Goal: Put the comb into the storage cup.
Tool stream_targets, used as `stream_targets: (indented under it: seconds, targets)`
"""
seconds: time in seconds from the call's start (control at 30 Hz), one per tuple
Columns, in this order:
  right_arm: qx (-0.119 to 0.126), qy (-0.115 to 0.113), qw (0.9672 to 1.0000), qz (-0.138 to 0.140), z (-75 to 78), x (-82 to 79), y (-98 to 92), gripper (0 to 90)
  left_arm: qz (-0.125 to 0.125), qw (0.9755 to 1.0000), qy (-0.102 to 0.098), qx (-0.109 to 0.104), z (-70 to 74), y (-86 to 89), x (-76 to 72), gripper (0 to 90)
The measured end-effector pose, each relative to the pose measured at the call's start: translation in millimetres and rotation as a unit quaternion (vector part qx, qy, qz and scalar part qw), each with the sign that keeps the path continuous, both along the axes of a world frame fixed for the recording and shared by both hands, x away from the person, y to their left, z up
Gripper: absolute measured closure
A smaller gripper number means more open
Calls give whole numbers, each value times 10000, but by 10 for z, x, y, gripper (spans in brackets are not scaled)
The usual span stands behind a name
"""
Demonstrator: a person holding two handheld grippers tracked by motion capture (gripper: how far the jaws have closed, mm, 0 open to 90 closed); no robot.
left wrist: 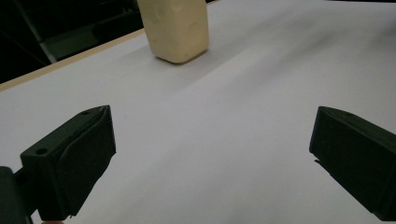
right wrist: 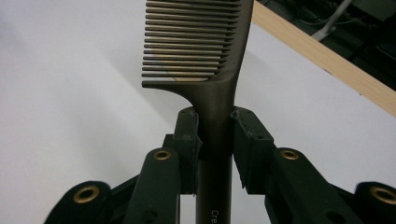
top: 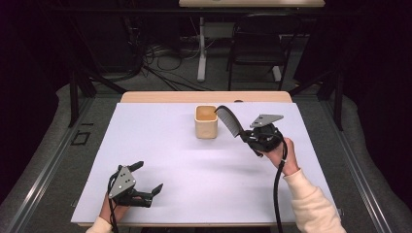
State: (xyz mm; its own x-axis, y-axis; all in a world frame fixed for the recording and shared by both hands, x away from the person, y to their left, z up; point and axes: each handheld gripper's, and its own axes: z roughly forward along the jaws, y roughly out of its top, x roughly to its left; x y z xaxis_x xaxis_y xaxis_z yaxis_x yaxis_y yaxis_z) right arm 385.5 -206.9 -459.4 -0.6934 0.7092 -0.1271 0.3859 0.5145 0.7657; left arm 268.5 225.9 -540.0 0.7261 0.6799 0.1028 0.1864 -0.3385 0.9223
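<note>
At the lower left of the high view the left claw [top: 145,177] rests low over the white counter [top: 184,165], its jaws spread wide with nothing between them; in the left gripper view the two black jaws stand far apart at the bottom corners with only bare counter between, and the cream cup [left wrist: 176,29] sits well beyond them at the top of the frame. Farther up and to the right in the high view, the right claw [top: 248,137] is closed on the handle of a dark comb [top: 228,121], which slants up and left so that its toothed end hangs just beside the cup [top: 206,122], near the cup's right rim — I cannot tell whether it touches. The right gripper view shows the grip closely: the pads press on the comb [right wrist: 205,60] handle from both sides just below the teeth, the handle running straight down between the jaws. The likely trouble, as I judge it, lies here. The handle is narrow and smooth and is pinched at one short stretch, so the comb could pivot or slide in the pads if its tip knocks the rim. The cup looks light and stands free on the counter — a sideways push from the comb could tip it or shove it toward the far edge. A release made too high could let the comb bounce out or lean and topple the cup.
</note>
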Motion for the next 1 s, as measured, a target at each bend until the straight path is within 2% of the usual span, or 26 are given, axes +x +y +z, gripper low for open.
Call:
stream_targets:
  seconds: [0.47,1.0]
  targets:
    - [169,-275,9994,-130,31,-2,3,723,0,10000,48,-21,-8,-15,7,4]
    - [150,-345,9992,-119,32,27,80,723,17,10000,38,-29,-7,-16,10,4]
